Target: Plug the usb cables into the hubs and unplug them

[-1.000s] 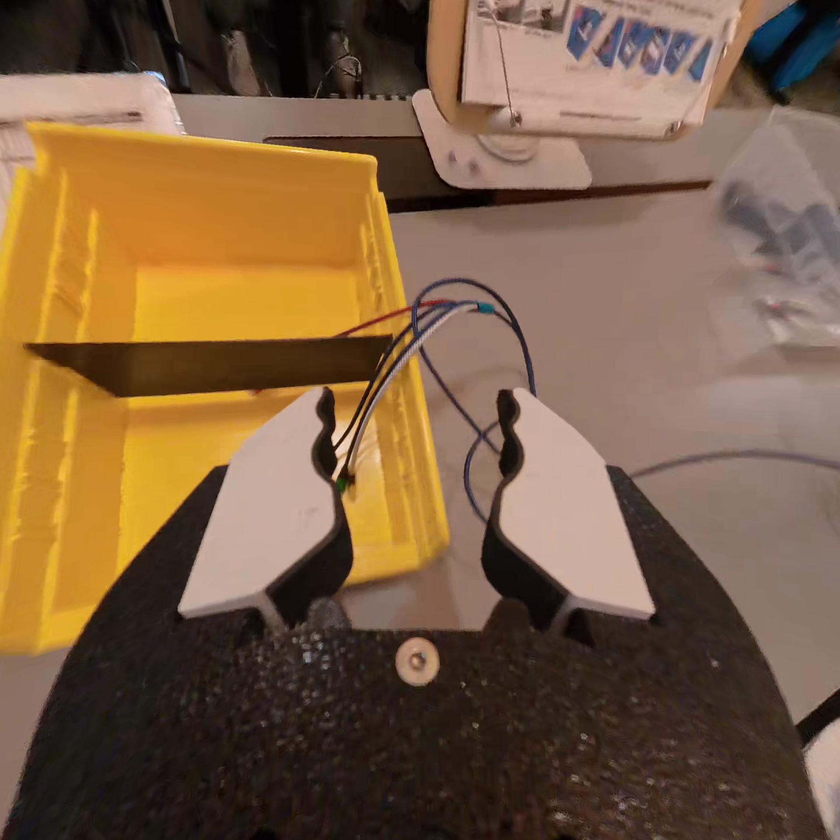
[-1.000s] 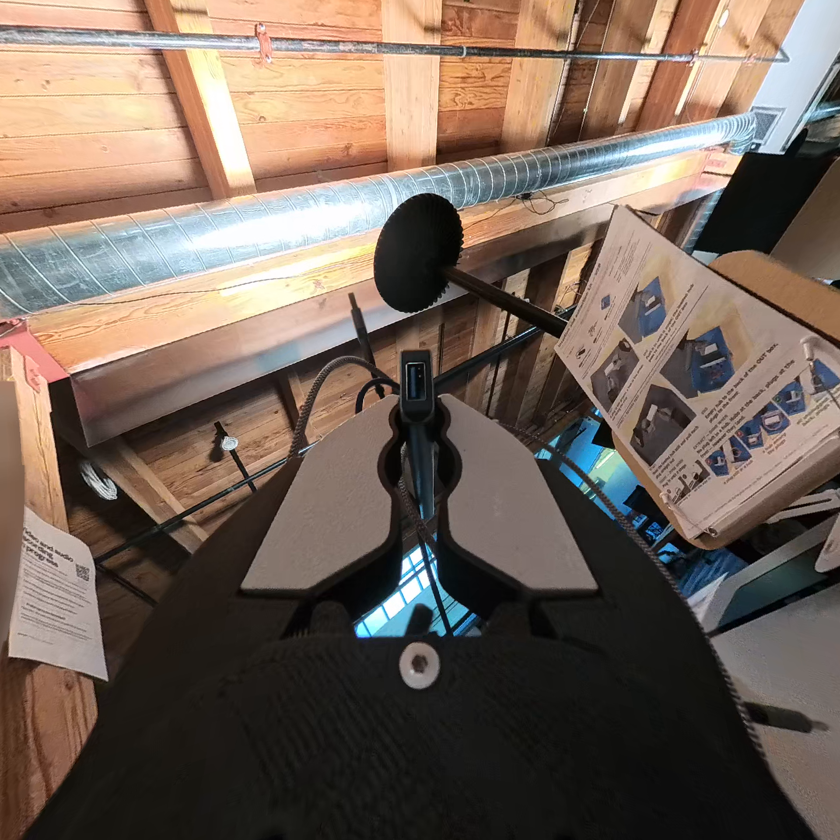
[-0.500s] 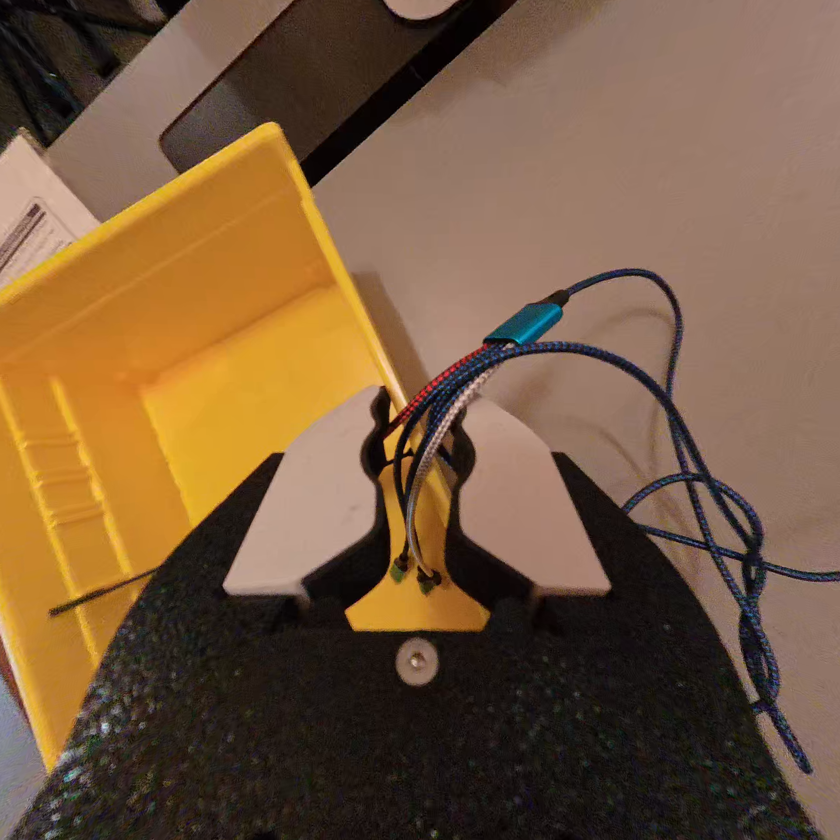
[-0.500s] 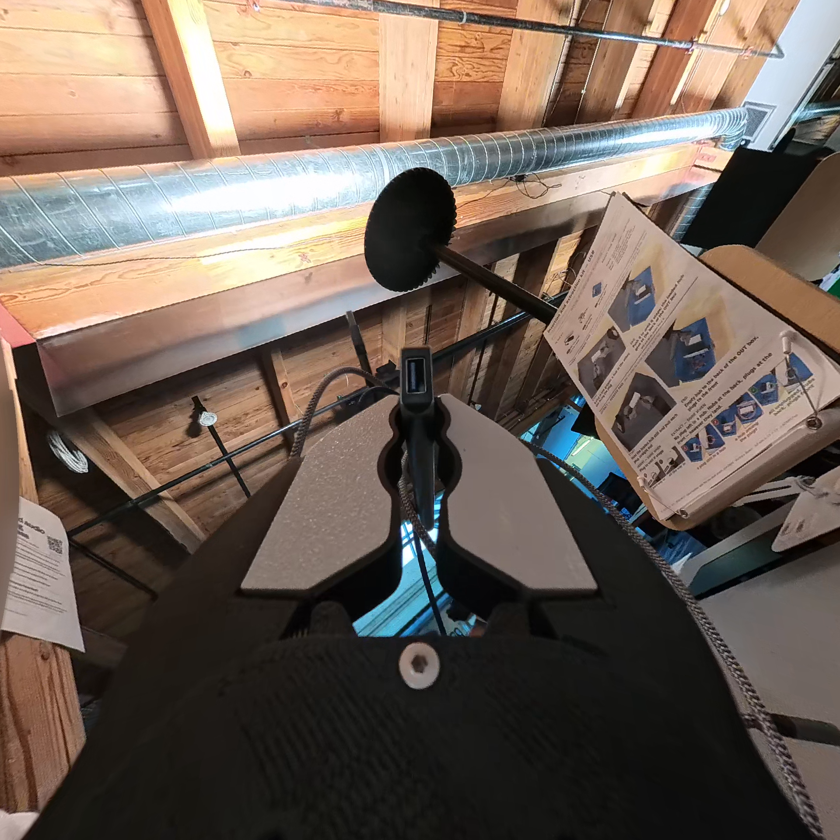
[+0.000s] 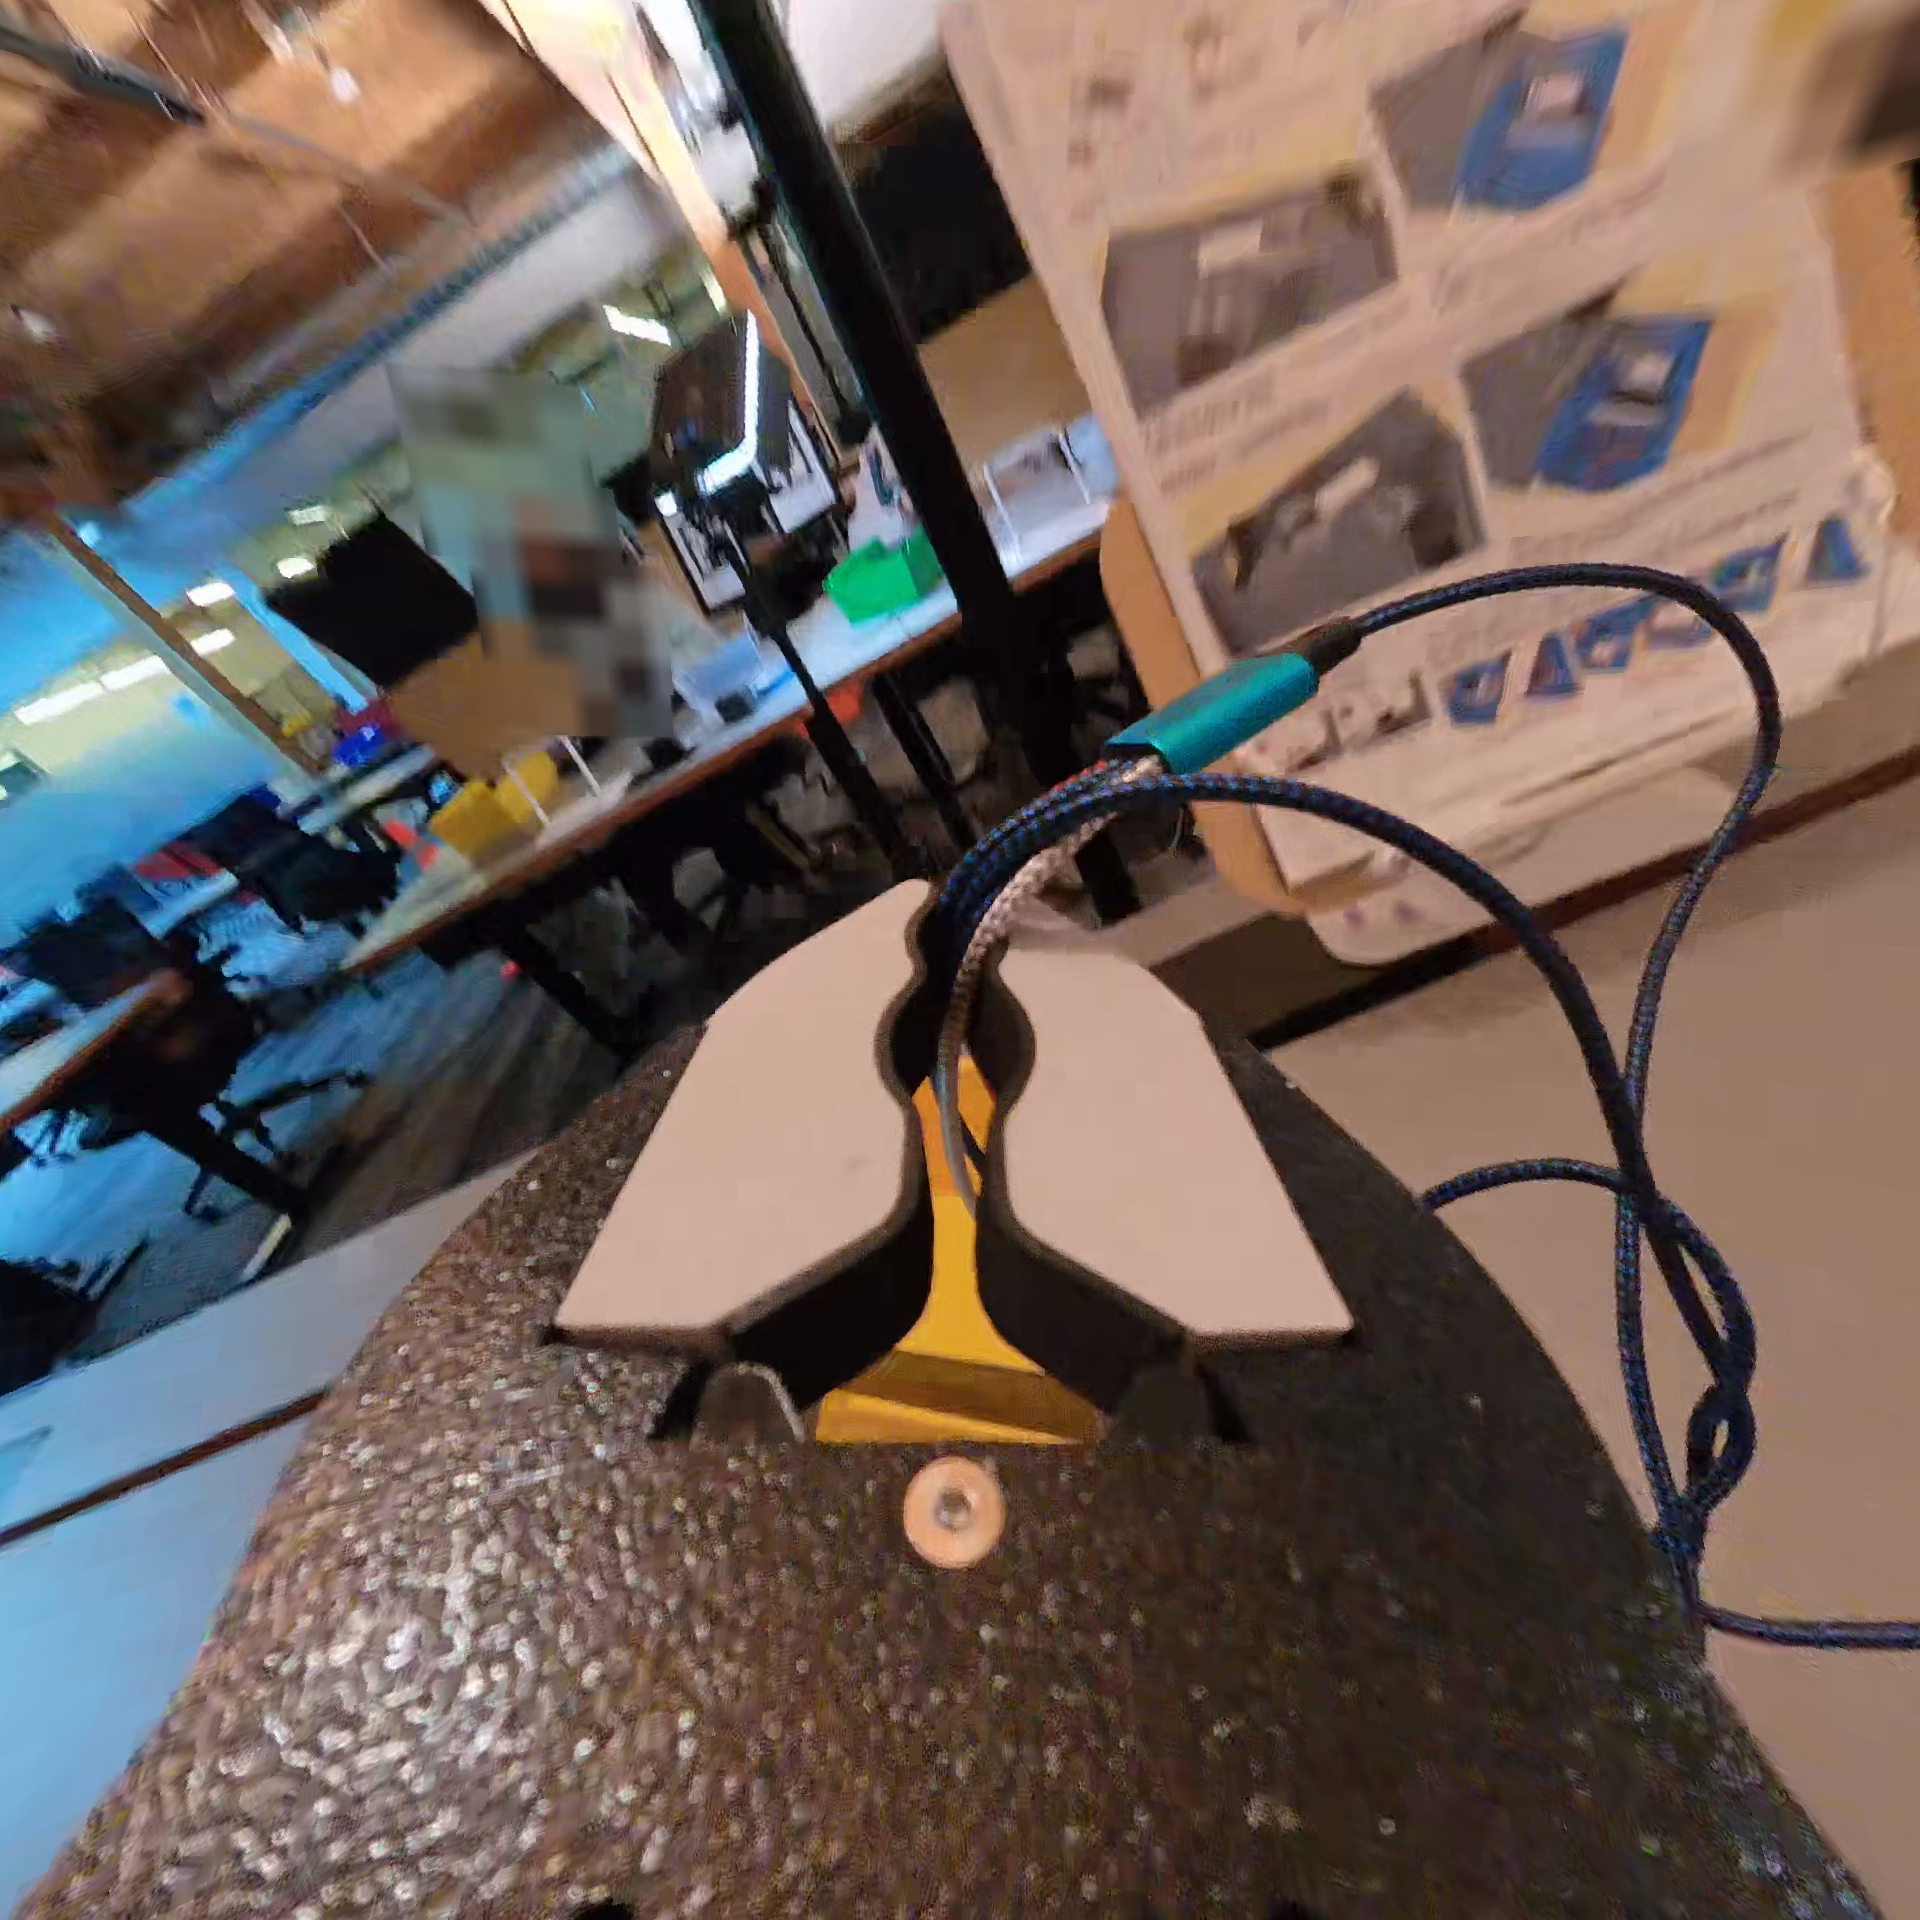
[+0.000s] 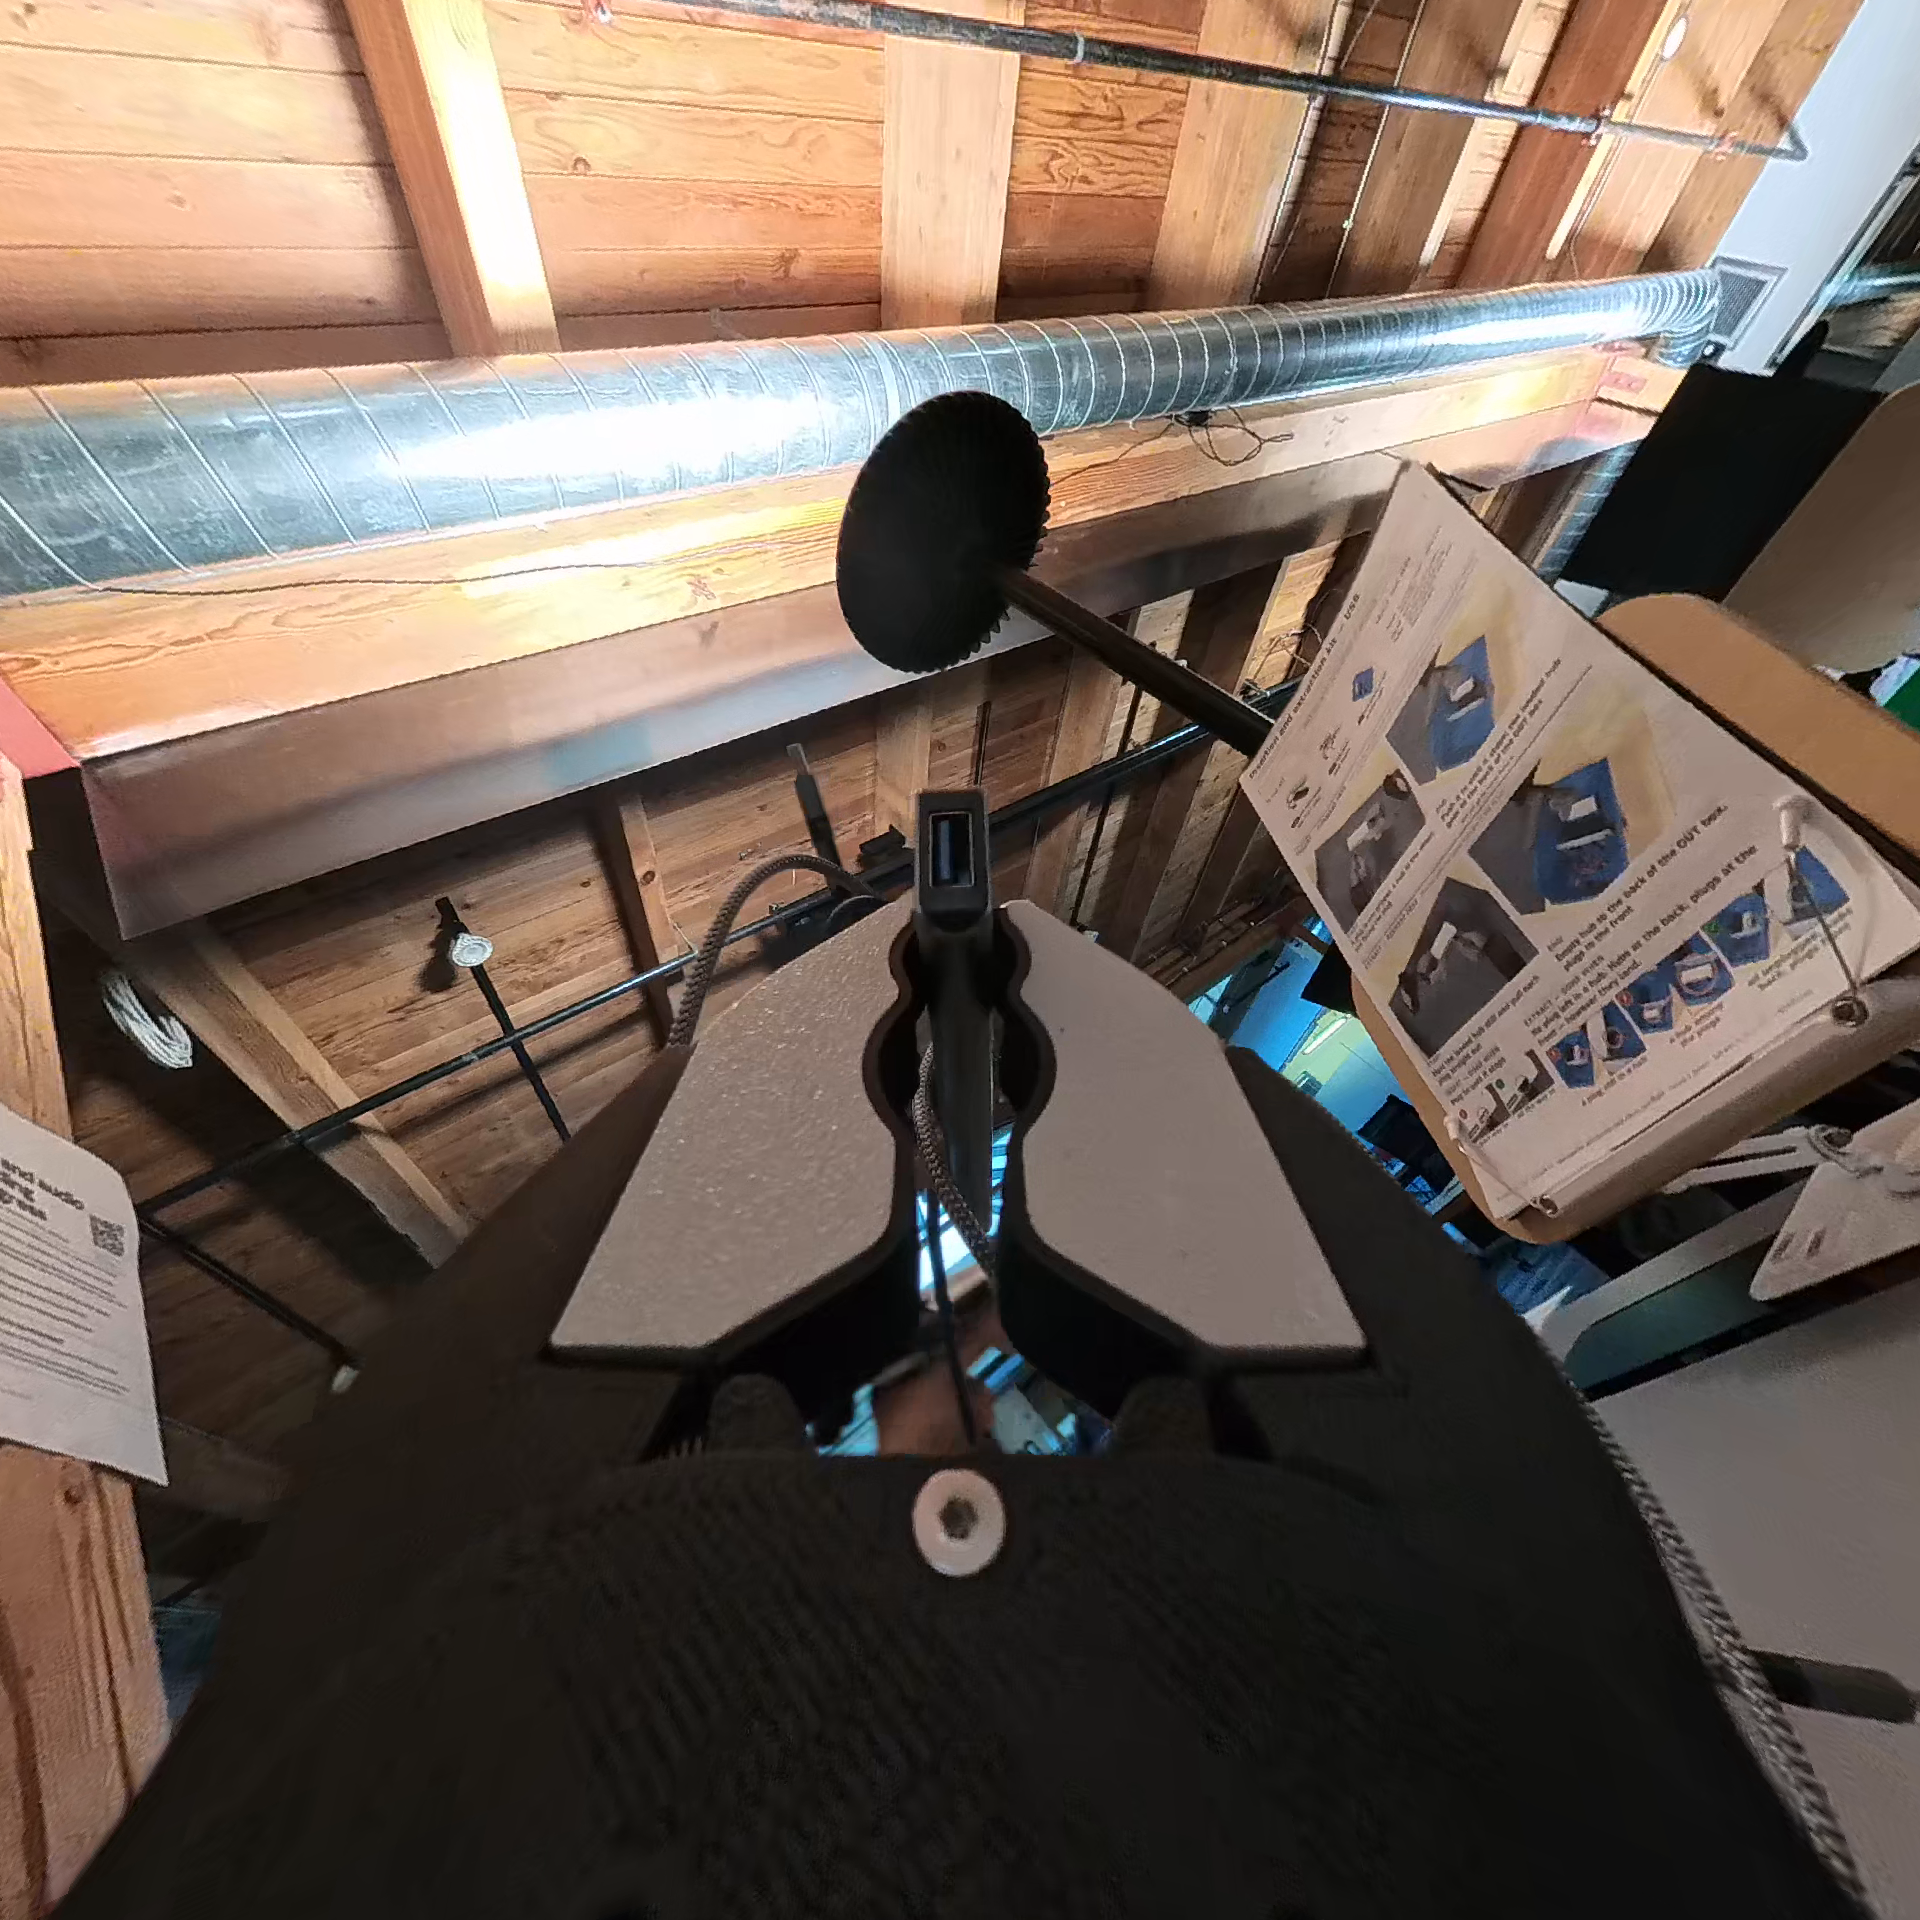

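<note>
My left gripper [image 5: 961, 925] is shut on a bundle of braided USB cables [image 5: 1023, 842], blue, grey and red strands. The strands join in a teal splitter sleeve [image 5: 1216, 712] just beyond the fingertips. A blue cable [image 5: 1704, 894] loops from the sleeve down to the table on the right. A strip of the yellow bin [image 5: 951, 1361] shows under the jaws. My right gripper [image 6: 954, 920] is shut on a slim black USB hub [image 6: 948, 862], held upright towards the ceiling with one port facing me. The hub's grey braided cable [image 6: 727, 935] curls off to the left.
An instruction sheet on a cardboard board stands at the back of the table [image 5: 1455, 364] and shows at the right [image 6: 1538, 904]. A black pole [image 5: 883, 416] rises behind the left gripper. A black disc on a rod [image 6: 940, 530] hangs overhead. The grey table [image 5: 1818, 1195] lies at the right. Across from one pair of fingers to the other is roughly 50 cm.
My left gripper has closed on the cable bundle and tilted up from the yellow bin, so it now looks across the room. The right gripper keeps hold of the hub, almost still.
</note>
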A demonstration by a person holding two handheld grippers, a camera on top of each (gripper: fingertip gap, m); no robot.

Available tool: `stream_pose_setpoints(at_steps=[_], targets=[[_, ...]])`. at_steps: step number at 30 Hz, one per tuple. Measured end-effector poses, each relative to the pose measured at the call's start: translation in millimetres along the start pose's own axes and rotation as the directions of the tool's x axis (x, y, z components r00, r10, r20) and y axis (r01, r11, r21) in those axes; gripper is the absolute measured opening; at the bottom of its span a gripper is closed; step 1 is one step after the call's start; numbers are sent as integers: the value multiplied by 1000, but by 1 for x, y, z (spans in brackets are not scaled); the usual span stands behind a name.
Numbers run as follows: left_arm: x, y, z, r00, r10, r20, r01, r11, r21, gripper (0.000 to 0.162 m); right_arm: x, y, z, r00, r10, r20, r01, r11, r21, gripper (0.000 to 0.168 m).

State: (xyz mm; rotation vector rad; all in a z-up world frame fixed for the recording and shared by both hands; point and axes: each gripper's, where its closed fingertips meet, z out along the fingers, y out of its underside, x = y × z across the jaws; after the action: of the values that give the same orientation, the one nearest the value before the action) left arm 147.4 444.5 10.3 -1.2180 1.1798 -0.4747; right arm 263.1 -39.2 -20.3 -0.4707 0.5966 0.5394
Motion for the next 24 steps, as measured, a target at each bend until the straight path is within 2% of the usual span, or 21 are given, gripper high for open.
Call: stream_pose_setpoints(at_steps=[2,3,4,6,9,11,13,16,19,21,23,24], targets=[[11,-62,-36,1000,-10,-9,12,990,139,1,0,-5,0,1000,-20,-3,20,1000,6,11],[24,-88,-55,998,-31,-56,41,982,186,1,-1,-8,-1,1000,-29,-4,29,1000,11,11],[42,-107,-70,990,-46,-135,71,981,182,1,-1,-12,-1,999,-41,-4,41,999,18,11],[92,-116,-89,932,-75,-353,101,993,57,1,0,-17,-2,998,-57,-20,58,998,26,10],[174,-88,-103,738,-184,-649,90,980,-176,1,5,-17,-4,997,-54,-55,55,998,15,11],[215,-54,-97,619,-293,-729,71,945,-320,1,6,-13,-5,998,7,-58,-5,1000,27,11],[245,-15,-79,583,-352,-732,46,914,-403,1,9,-7,-8,993,101,-56,-98,994,49,10],[274,41,-45,609,-385,-693,4,876,-483,7,16,4,-13,980,173,-96,-167,984,69,10],[284,76,-22,657,-376,-653,-39,849,-528,41,24,7,-19,973,165,-160,-152,984,92,10],[269,83,-9,737,-350,-578,-16,846,-532,43,27,5,-24,971,133,-198,-114,988,103,11],[229,83,1,852,-323,-413,72,853,-518,50,28,-4,-31,969,79,-235,-49,990,129,10],[206,80,-1,892,-333,-307,144,852,-504,45,27,-10,-34,969,55,-239,-22,990,138,11]])
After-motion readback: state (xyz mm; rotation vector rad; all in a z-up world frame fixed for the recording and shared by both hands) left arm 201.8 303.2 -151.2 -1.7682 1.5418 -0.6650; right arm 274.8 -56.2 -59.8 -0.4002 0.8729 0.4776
